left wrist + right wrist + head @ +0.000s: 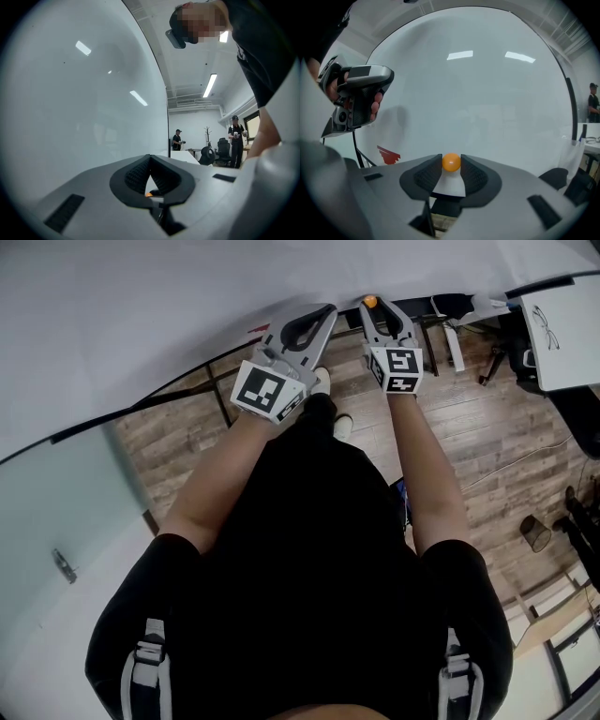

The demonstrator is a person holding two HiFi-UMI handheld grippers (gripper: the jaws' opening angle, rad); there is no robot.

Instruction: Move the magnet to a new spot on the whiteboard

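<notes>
A small orange round magnet [451, 162] sits pinched between the tips of my right gripper [451, 165], right against the whiteboard [487, 93]. In the head view the magnet [369, 302] shows at the right gripper's [371, 307] tip, near the lower edge of the whiteboard [187, 306]. My left gripper [323, 313] is held beside it to the left, its jaws closed with nothing in them. In the left gripper view its pads meet at the tip [150, 158], and the whiteboard [70, 93] fills the left side. The left gripper [361, 101] also shows at the upper left of the right gripper view.
A red logo [388, 154] marks the board's lower left. Below me are the wooden floor [487, 437] and the board's dark stand legs [221, 395]. A white table with a sheet [562, 329] stands at right. Two people [236, 136] stand far off among office chairs.
</notes>
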